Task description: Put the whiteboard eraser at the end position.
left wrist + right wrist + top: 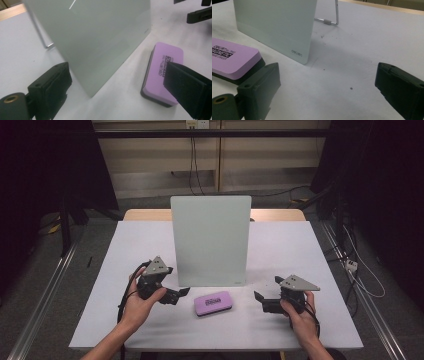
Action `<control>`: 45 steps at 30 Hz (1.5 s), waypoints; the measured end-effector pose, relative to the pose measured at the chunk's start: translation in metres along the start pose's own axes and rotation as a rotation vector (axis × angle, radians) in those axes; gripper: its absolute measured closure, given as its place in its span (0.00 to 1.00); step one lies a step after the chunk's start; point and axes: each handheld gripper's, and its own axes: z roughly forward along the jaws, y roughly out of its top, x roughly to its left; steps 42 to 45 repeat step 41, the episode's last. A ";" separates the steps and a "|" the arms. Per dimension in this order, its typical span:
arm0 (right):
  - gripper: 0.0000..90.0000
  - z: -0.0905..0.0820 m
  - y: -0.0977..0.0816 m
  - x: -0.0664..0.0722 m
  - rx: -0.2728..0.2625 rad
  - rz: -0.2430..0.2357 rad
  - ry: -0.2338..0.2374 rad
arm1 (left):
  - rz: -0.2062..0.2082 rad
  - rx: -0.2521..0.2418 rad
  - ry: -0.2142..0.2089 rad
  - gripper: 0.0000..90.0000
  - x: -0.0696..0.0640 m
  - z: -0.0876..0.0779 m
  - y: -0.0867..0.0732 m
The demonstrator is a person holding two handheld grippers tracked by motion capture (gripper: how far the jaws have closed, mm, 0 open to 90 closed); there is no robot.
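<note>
1. Lying flat on the counter (280, 245), the purple eraser (212, 302) sits just in front of the pale upright board (210, 240), between the two grippers.
2. The left gripper (177, 295) is near the eraser's left end, its jaws spread apart and holding nothing; a hand (140, 302) grips its body.
3. The right gripper (260, 299) rests further off on the eraser's other side, jaws likewise released and empty, held by the other hand (300, 312).
4. The counter's top is a white sheet with a strip of wood showing at its far edge; grey floor, metal rails, dark curtains and trailing cables surround it, with a light wall behind.
5. The left gripper view brings the eraser (162, 72) close by one jaw, with black printing on its purple face over a dark base.
6. The right gripper view shows a small logo at the board's (274, 25) lower corner, a metal wire stand (329, 20) behind it, and dark specks on the counter (362, 50).
</note>
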 end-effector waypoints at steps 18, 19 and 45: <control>0.07 -0.004 -0.002 -0.001 0.003 0.012 -0.016 | -0.068 -0.025 0.085 0.08 0.017 -0.033 -0.028; 0.07 -0.004 -0.002 -0.001 0.003 0.012 -0.016 | -0.075 -0.021 0.088 0.08 0.018 -0.034 -0.030; 0.07 -0.004 -0.004 -0.003 0.012 0.024 -0.024 | -0.162 -0.057 0.161 0.07 0.020 -0.042 -0.073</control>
